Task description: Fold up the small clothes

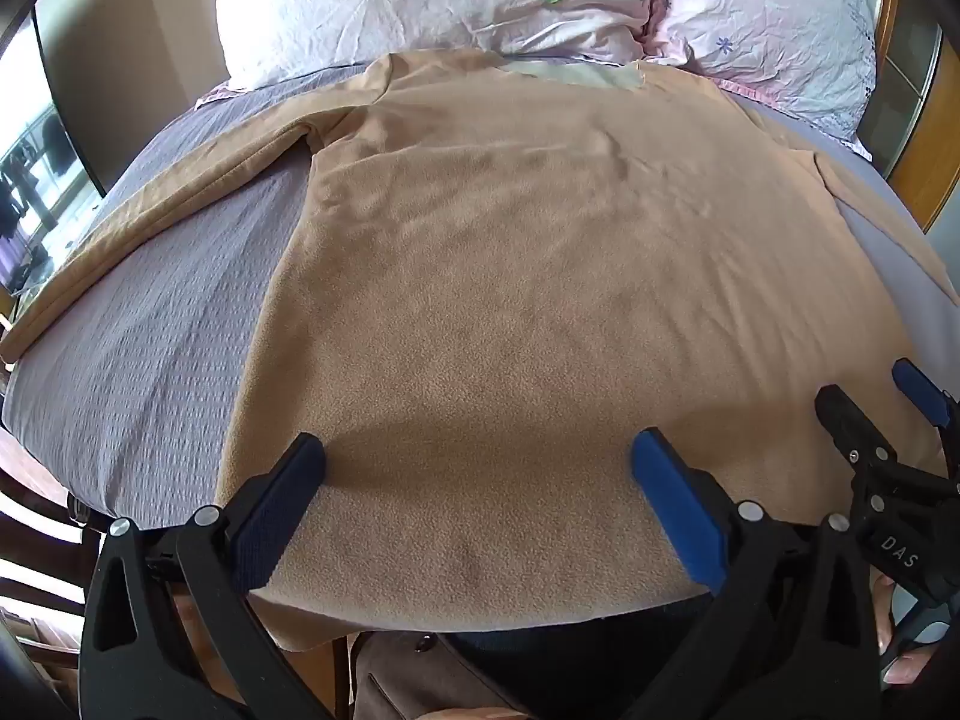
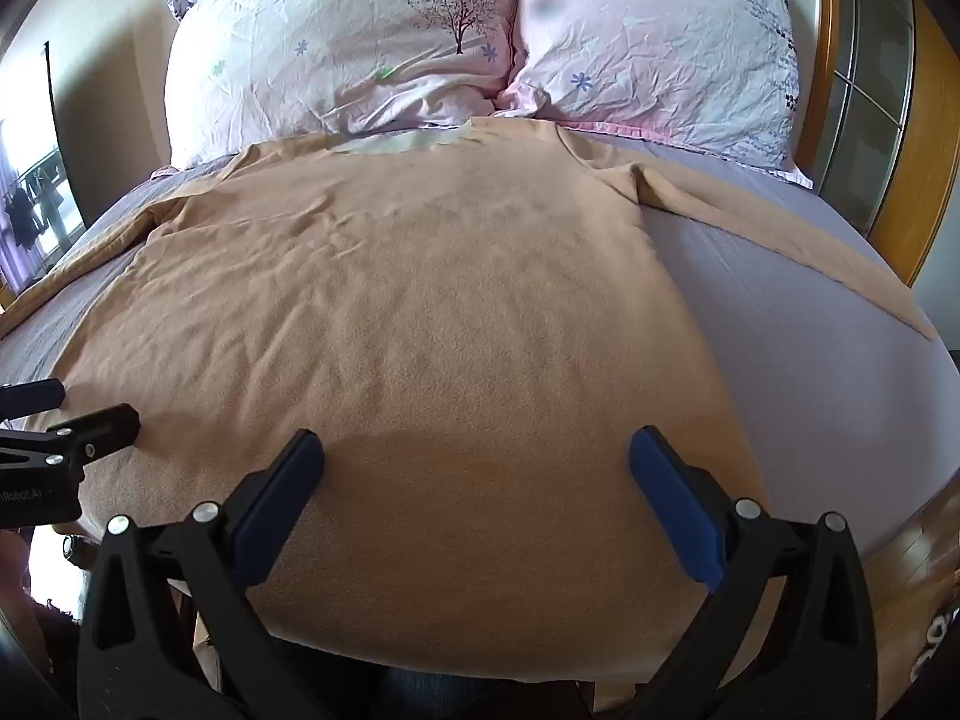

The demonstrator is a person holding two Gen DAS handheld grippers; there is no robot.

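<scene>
A tan long-sleeved fleece top [image 1: 510, 276] lies flat on the bed, collar toward the pillows, hem hanging a little over the near edge. Its left sleeve [image 1: 150, 204] stretches out to the left; its right sleeve [image 2: 780, 240] stretches out to the right. My left gripper [image 1: 477, 456] is open and empty, hovering over the hem on the left half. My right gripper [image 2: 477, 456] is open and empty over the hem on the right half of the top [image 2: 420, 330]. The right gripper also shows in the left wrist view [image 1: 882, 402], and the left gripper in the right wrist view [image 2: 78, 408].
The bed has a grey-lilac sheet [image 1: 138, 330] [image 2: 840, 372]. Two pink floral pillows [image 1: 432, 0] [image 2: 660, 42] lie at the head. A wooden headboard and frame [image 2: 924, 138] stand at the right. A window [image 1: 30, 180] is at the left.
</scene>
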